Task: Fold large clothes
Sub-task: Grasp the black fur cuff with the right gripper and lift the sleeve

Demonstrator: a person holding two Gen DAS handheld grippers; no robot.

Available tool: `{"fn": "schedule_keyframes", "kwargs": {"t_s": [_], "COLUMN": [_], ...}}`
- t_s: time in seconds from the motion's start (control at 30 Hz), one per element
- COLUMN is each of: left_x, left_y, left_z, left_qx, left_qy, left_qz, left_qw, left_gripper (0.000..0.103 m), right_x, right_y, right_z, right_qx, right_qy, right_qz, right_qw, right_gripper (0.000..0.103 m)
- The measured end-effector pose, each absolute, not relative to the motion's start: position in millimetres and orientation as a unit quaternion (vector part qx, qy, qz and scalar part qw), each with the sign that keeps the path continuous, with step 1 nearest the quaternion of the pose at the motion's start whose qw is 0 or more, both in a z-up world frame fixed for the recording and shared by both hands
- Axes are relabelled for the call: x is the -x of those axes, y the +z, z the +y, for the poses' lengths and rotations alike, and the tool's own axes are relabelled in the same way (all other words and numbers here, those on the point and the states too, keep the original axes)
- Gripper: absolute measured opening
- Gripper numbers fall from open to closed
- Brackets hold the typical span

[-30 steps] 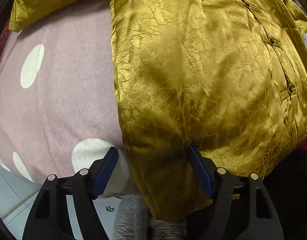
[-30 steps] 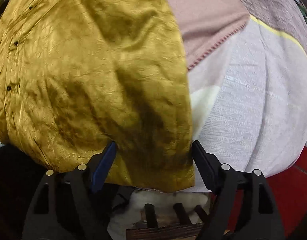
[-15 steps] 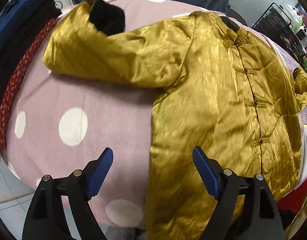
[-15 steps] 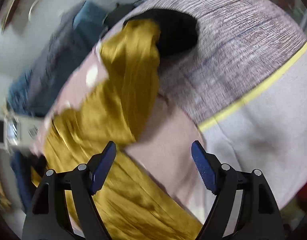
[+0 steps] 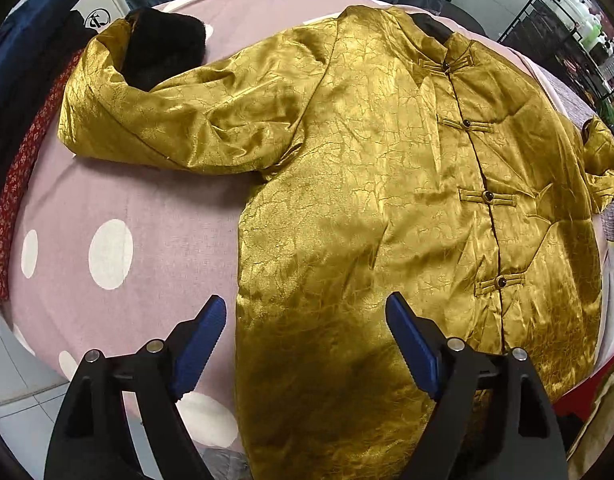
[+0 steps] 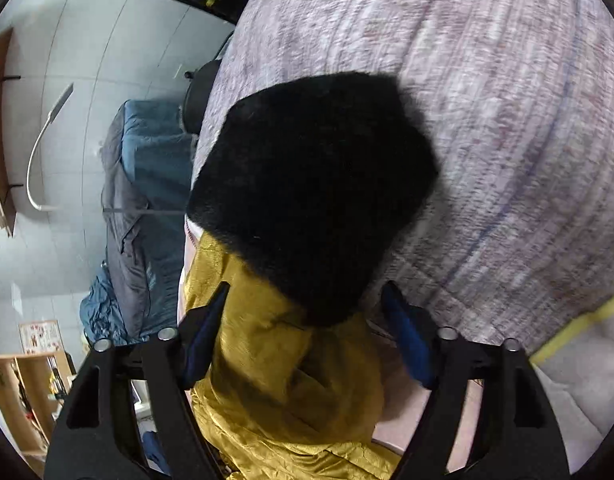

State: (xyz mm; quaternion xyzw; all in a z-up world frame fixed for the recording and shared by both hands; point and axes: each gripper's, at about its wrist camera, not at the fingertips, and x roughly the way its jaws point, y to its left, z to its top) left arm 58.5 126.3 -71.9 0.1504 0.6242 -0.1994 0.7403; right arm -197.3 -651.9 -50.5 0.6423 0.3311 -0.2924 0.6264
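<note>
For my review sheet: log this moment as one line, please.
jacket: unfolded, flat on bed | left tool: open, above jacket | right tool: jaws just closing around sleeve, not clamped

left gripper [image 5: 306, 320]: two matte black plastic arms, splayed in a V
left pads [image 5: 201, 338]: ribbed blue rubber strips lining the inner faces
left screws [image 5: 155, 345]: round silver heads, two on each arm
right gripper [image 6: 307, 316]: same black two-arm frame, silver screw heads
right pads [image 6: 405, 332]: dark blue, blurred
</note>
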Motion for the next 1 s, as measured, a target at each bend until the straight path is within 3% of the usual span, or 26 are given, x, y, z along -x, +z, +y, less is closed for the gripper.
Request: {"fn": "schedule_keyframes", "kwargs": {"t_s": [0.1, 0.4, 0.53, 0.67, 0.77, 0.8, 0.83, 0.87, 0.9, 1.0], "left_x": [-60.8, -75.1, -78.8, -79.2, -76.2, -74.2, -72.9, -72.4, -71.0, -69.4], "left_y": [-71.0, -49.1, -43.1, -41.3, -44.1, -43.2, -42.2, -41.6, -40.1, -37.8], "left_z": [118.0, 69.4, 47.3, 34.9, 27.6, 25.4, 25.6, 23.3, 22.6, 22.9], "left_qx": [-0.156, -0.148, -0.149, -0.153, -0.159, -0.161, -0.163, -0.165, -0.167, -0.163], "left_qy": [-0.2, -0.226, -0.245, -0.258, -0.26, -0.26, -0.261, -0.261, -0.261, -0.258], "left_qz": [0.622, 0.595, 0.584, 0.578, 0.58, 0.581, 0.581, 0.58, 0.58, 0.58], "left_qw": [0.741, 0.757, 0.759, 0.759, 0.756, 0.754, 0.753, 0.753, 0.754, 0.756], "left_gripper": [0.08, 0.08, 0.08, 0.08, 0.08, 0.08, 0.08, 0.08, 0.08, 0.082], "right_x": [178.0, 193.2, 226.5, 255.6, 273.5, 277.6, 284.5, 292.7, 297.5, 307.8], "right_y": [-30.1, 111.9, 96.5, 24.2, -23.6, -32.0, -39.4, -43.8, -45.2, -47.8], "right_z": [-649.4, -669.6, -698.3, -714.4, -708.9, -706.3, -703.4, -703.5, -701.5, -696.4], "right_qx": [-0.597, -0.424, -0.415, -0.523, -0.572, -0.586, -0.599, -0.606, -0.614, -0.638], "right_qy": [-0.285, -0.297, -0.355, -0.368, -0.374, -0.374, -0.38, -0.389, -0.392, -0.379], "right_qz": [0.343, 0.275, 0.294, 0.308, 0.31, 0.304, 0.297, 0.289, 0.275, 0.247], "right_qw": [0.667, 0.81, 0.785, 0.705, 0.661, 0.651, 0.639, 0.631, 0.628, 0.623], "right_gripper": [0.017, 0.009, 0.009, 0.009, 0.022, 0.035, 0.056, 0.066, 0.071, 0.071]}}
